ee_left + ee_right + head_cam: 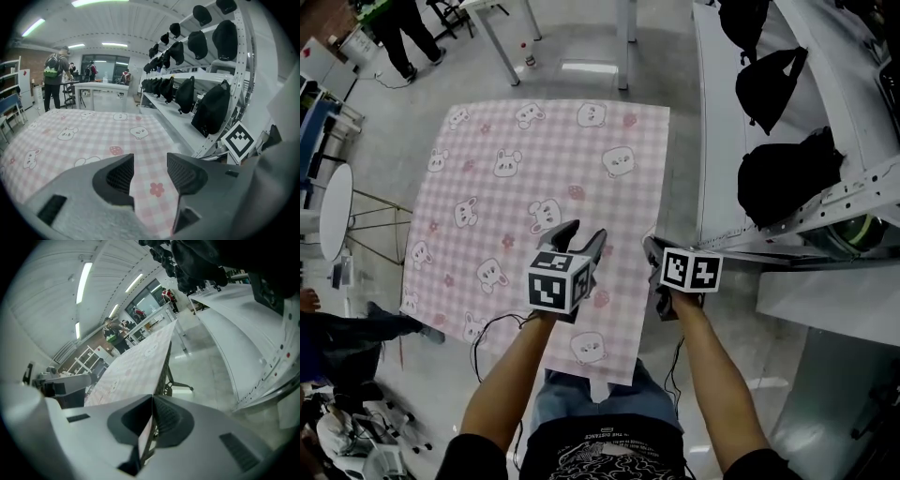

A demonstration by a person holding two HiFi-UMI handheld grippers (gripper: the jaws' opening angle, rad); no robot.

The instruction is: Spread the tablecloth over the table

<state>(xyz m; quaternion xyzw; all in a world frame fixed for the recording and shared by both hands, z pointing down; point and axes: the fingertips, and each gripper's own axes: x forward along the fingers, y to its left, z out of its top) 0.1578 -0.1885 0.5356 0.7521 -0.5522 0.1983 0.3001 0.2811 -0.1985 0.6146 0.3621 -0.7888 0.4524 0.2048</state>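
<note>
The tablecloth (534,187), pink-checked with rabbit prints, lay almost flat over the table, with its near edge drooping toward the person. On its right side, near the front, the right gripper (652,249) had its jaws pressed together on the hem. The right gripper view showed the thin edge of the fabric running up between the two closed pads, and the table frame (164,379) just beyond. The left gripper (579,234) hung above the cloth further in, jaws spread. In its own view the checked fabric showed in the gap below them, with nothing pinched.

The step in hand looked like squaring the right front edge. To do it well, the pinch should probably stay on the hem alone. The pull should run level and outward, so the far side is not dragged off the table. The open left gripper could press the fabric down as an anchor, or take the near edge so both corners move together.

Black bags (787,178) sat on the shelf (722,141) to the right, apart from the cloth.
</note>
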